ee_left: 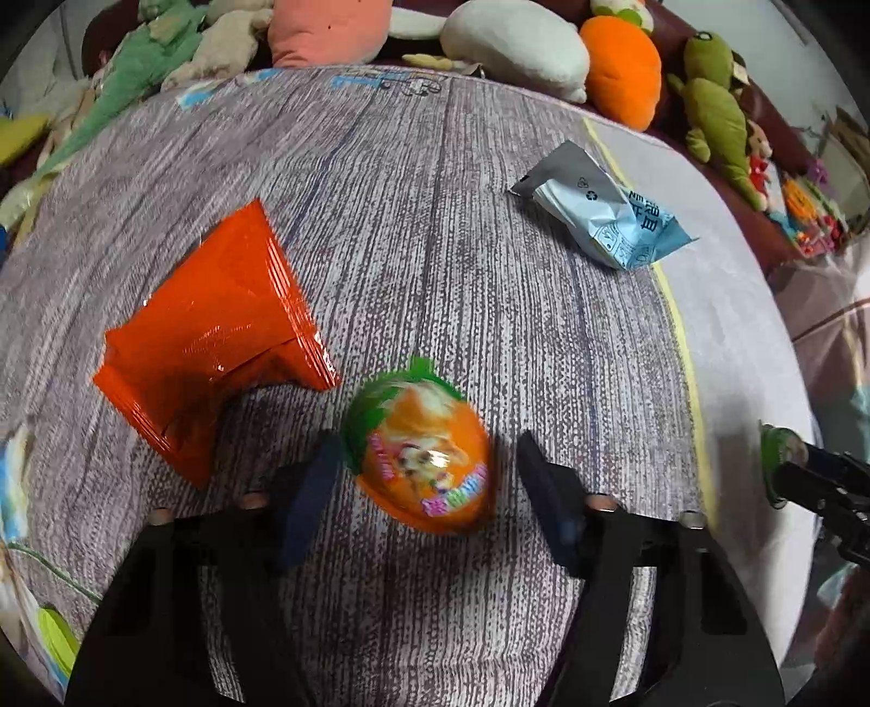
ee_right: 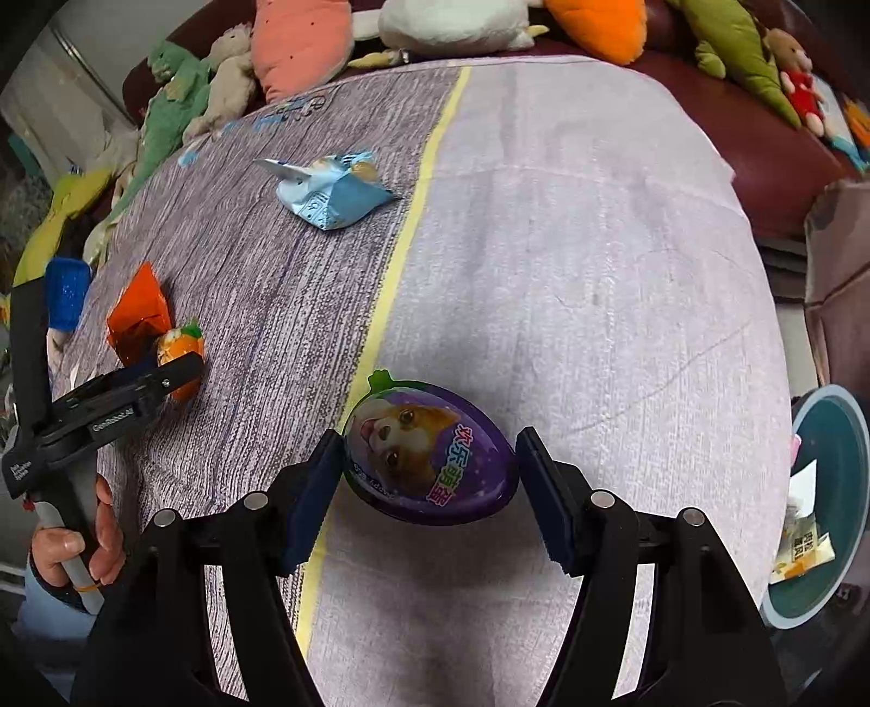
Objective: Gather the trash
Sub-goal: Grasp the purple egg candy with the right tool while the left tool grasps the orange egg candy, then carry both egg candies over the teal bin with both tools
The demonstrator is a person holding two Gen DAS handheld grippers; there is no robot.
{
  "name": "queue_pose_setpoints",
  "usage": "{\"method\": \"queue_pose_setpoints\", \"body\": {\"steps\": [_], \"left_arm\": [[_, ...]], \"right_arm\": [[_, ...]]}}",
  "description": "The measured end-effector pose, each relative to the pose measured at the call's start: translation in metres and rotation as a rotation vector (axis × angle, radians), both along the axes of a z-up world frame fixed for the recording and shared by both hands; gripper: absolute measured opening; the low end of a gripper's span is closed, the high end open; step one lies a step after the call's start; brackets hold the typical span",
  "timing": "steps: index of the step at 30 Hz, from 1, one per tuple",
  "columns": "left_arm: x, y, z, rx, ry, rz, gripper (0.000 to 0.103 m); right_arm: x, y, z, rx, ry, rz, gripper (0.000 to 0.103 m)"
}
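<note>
Right wrist view: the purple egg [ee_right: 429, 462], likely light, rigid and slippery, is clamped across its widest part by the right tool [ee_right: 429, 473], while the left tool [ee_left: 424, 478] is spread around the orange egg [ee_left: 421, 446], right finger clearly apart.

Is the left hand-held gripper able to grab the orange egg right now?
Probably yes. The orange egg sits between the open fingers of the left hand-held gripper, nothing blocking; the orange wrapper lies off to its left.

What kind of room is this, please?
Probably a living room or a child's bedroom at home: plush toys line a dark red sofa, and a cloth-covered surface holds snack wrappers.
</note>
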State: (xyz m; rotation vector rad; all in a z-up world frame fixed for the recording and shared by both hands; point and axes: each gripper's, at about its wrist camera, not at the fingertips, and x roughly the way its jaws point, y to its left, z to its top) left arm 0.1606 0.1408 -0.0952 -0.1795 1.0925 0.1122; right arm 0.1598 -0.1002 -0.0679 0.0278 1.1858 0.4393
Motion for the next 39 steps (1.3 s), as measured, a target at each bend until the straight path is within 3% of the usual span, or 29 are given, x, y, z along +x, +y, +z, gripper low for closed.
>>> {"method": "queue_pose_setpoints", "body": {"steps": [10,22,28,39], "left_arm": [[-0.007,-0.010,0.008,-0.002,-0.006,-0.007,0.053],[-0.024,-0.078,0.048,-0.083,-0.067,-0.181,0.053],[-0.020,-0.143,0.061,-0.088,-0.078,-0.318,0.053],[-0.010,-0.300,0.066,-0.102,-0.067,-0.608,0.053]], "right_arm": [[-0.006,-0.020,0.000,0.026,0.001,-0.034,0.063],[-0.025,-0.068,0.021,0.092,-0.048,-0.122,0.063],[-0.038,-0.122,0.036,0.127,-0.094,-0.223,0.063],[-0.074,-0.285,0.051,0.129,-0.168,-0.521,0.063]]}}
